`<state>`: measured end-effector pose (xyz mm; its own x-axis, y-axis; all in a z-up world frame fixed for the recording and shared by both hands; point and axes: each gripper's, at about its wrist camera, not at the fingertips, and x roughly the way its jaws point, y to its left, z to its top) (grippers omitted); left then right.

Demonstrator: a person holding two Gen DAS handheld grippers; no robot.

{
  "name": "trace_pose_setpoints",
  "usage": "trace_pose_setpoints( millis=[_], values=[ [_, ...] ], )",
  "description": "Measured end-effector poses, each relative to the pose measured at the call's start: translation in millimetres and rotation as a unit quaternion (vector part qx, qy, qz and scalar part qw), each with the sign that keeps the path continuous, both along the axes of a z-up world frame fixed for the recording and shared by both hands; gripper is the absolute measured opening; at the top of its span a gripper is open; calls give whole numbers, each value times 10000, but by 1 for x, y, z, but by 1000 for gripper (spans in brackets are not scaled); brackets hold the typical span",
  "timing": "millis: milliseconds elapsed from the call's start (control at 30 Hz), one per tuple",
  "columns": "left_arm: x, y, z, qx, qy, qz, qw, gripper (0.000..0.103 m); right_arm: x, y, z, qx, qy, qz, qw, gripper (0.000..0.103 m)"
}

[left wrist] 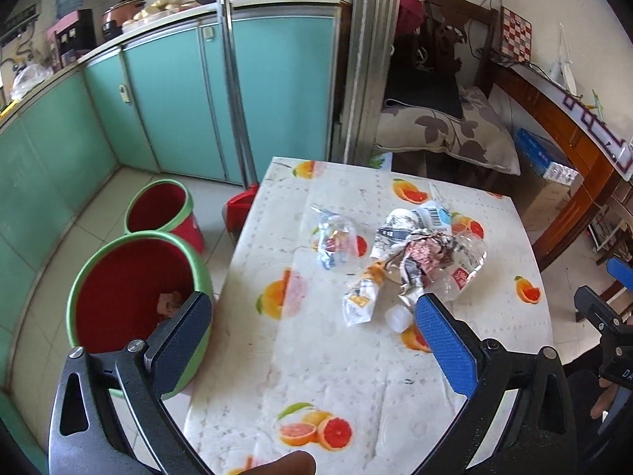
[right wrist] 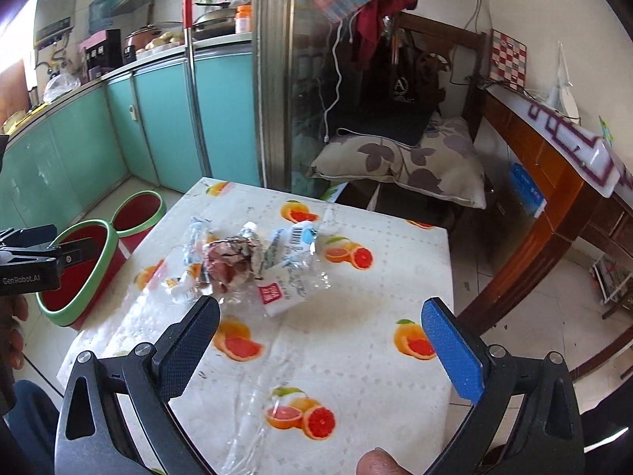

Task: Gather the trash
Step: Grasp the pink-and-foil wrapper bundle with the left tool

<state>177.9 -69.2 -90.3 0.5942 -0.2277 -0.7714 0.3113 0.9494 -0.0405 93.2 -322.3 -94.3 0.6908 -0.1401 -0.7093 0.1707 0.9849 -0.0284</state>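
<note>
A heap of trash lies mid-table: crumpled printed paper [left wrist: 415, 253] [right wrist: 231, 257], a crushed clear plastic bottle [left wrist: 465, 265] [right wrist: 294, 273], a clear wrapper [left wrist: 336, 239] and an orange-white sachet [left wrist: 360, 297]. Two red bins with green rims stand on the floor left of the table, the near bin [left wrist: 130, 289] [right wrist: 85, 273] and the far bin [left wrist: 166, 209] [right wrist: 136, 211]. My left gripper [left wrist: 312, 308] is open and empty, above the table's left edge near the heap. My right gripper [right wrist: 320, 316] is open and empty, just short of the heap.
The table [left wrist: 356, 376] wears a fruit-print cloth. A red dustpan with a metal handle [left wrist: 241, 206] leans by the teal cabinets [left wrist: 178, 99]. A cushioned chair [right wrist: 407, 162] stands behind the table, a wooden desk [right wrist: 554, 182] at the right. A clear film strip [right wrist: 245, 431] lies near the front.
</note>
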Motion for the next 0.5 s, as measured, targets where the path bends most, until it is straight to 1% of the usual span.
trace_pose_setpoints(
  millis=[100,200,300,400,500],
  values=[
    [10,-31,-10,62,137,-252,9996,103,-5,-19,-1,21,20,-158,9999,102],
    [19,-62,-24,146,329,-606,9975,103,-9,-36,-3,80,28,-289,9995,103],
    [28,-92,-38,357,398,-859,9949,103,-17,-54,-6,164,14,-446,9989,102],
    [38,-112,-49,498,512,-976,9927,103,-22,-69,-14,202,63,-607,9979,102],
    [51,-123,-59,552,709,-979,9911,103,-27,-79,-25,226,119,-689,9973,103]
  ],
)
